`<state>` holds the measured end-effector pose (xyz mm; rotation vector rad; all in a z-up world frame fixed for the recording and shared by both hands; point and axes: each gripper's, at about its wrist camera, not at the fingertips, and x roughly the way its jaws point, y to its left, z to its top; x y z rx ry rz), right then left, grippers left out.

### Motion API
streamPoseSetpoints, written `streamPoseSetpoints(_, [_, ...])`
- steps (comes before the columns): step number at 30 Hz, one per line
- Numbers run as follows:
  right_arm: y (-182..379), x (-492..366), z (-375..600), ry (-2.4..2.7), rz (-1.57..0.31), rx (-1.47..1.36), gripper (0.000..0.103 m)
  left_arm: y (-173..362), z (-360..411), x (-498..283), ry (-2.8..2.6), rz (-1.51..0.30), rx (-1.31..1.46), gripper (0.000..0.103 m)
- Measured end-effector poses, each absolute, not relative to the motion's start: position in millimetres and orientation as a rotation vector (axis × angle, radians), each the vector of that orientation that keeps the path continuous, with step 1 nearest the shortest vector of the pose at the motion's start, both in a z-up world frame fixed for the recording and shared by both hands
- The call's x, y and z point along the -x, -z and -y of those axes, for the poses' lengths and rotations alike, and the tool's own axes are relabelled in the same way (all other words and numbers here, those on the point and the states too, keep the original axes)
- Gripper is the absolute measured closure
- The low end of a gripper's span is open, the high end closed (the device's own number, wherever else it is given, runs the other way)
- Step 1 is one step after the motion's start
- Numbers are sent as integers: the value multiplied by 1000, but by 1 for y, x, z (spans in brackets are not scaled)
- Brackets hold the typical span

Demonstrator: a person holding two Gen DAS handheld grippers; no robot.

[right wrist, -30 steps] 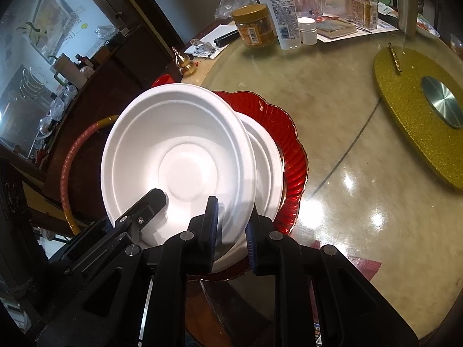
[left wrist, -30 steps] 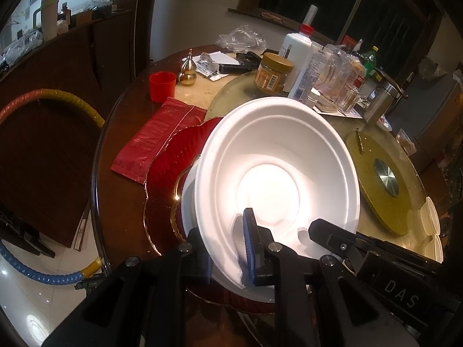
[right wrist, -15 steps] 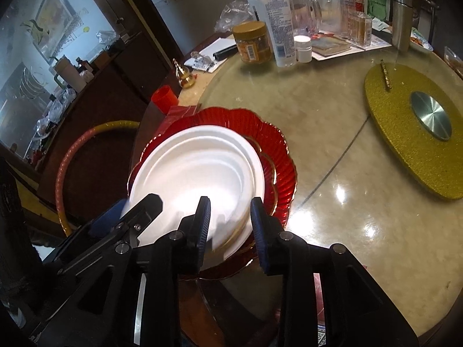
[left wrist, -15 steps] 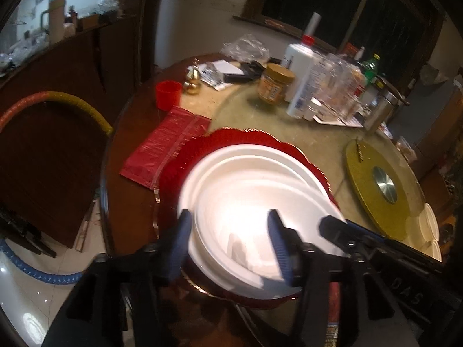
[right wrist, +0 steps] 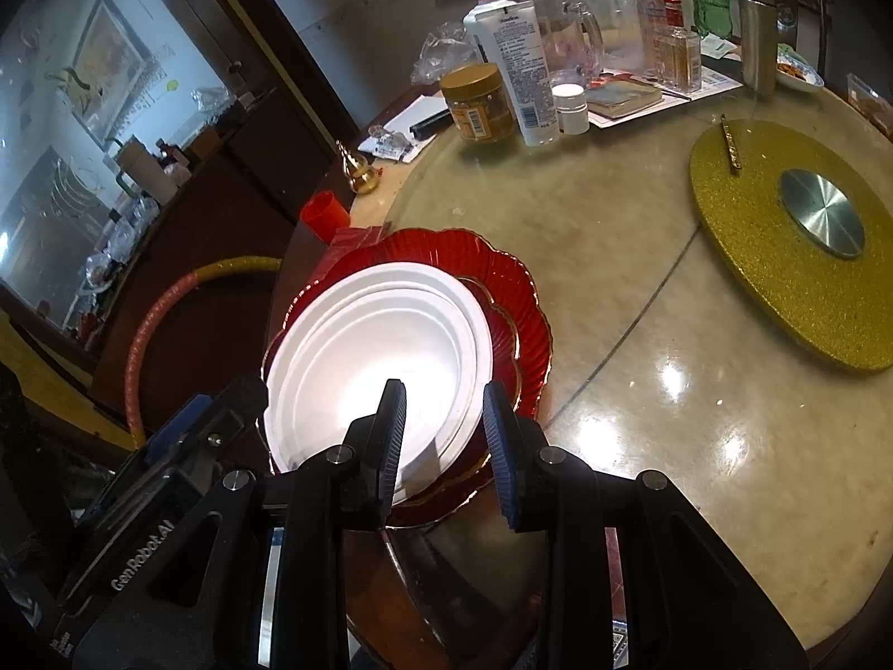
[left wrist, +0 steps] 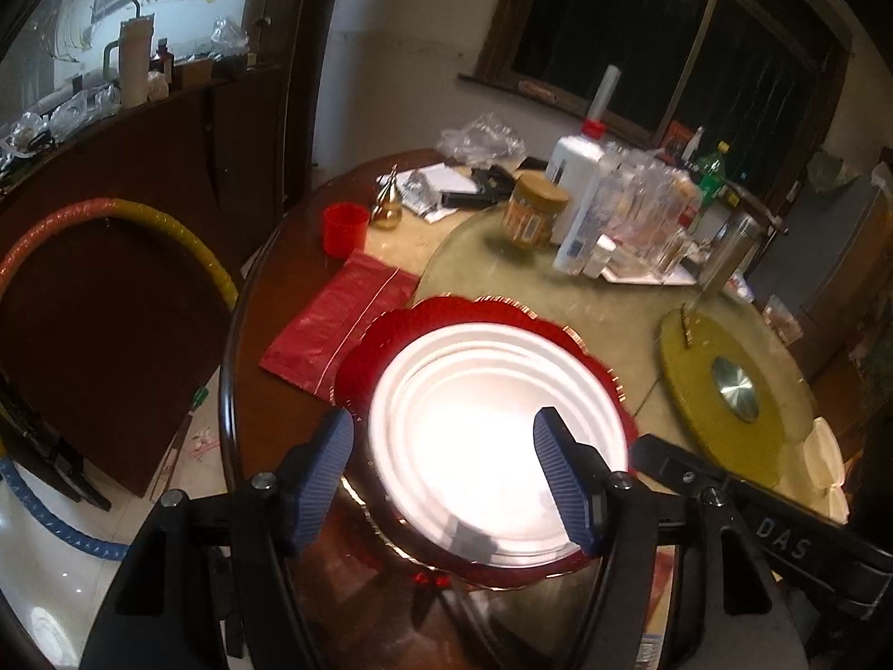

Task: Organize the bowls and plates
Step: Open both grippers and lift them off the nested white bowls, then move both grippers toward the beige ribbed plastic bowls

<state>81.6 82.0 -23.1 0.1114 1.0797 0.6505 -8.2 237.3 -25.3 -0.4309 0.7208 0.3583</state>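
- Red packet [left wrist: 340,329] is seen flat on the table [right wrist: 614,290], left of the stack; red cup [left wrist: 345,228] stands behind it.
- Red scalloped plate [left wrist: 402,329] lies near the table's front edge, gold-trimmed rim visible all round.
- White foam plates and bowl [right wrist: 385,357] are nested on the red plate, upright and concentric, slightly off toward its left side in the right wrist view. Exact count of white pieces cannot be told; centre is overexposed.
- Left gripper [left wrist: 446,463] is held above the stack's near edge, pointed steeply down. Its jaws are opening; blue ribbed fingers [left wrist: 326,469] are spread to either side of the white stack, nothing pressed between them.
- Right gripper [right wrist: 443,435] is held over the stack's near right rim, also angled down. A narrow gap is kept between its fingers [right wrist: 390,435]; the rim is seen through the gap but no contact with the pads is visible.
- Gold round mat [right wrist: 792,240] with metal centre lies well right of the stack.
- Jar, bottles and glassware [right wrist: 558,67] are clustered at the table's far side.
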Motion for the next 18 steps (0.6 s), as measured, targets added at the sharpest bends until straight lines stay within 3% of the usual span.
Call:
streamPoseSetpoints(2, [23,-82,-76,-652,-1072,-133,72,20,-232,10,-354,-684,429,29])
streamPoseSetpoints(5, [23,-83,-63,-641,-1059,-175,40,12,-226,12,-329,-625,446,23])
streamPoseSetpoints(6, [23,-83,-60,-637,-1056,-188,38,10,-224,11,-322,-613,451,23])
streamPoseSetpoints(18, [46,-96,5,-559,-1106,-305,38,13,-179,-13,-227,-645,422,19])
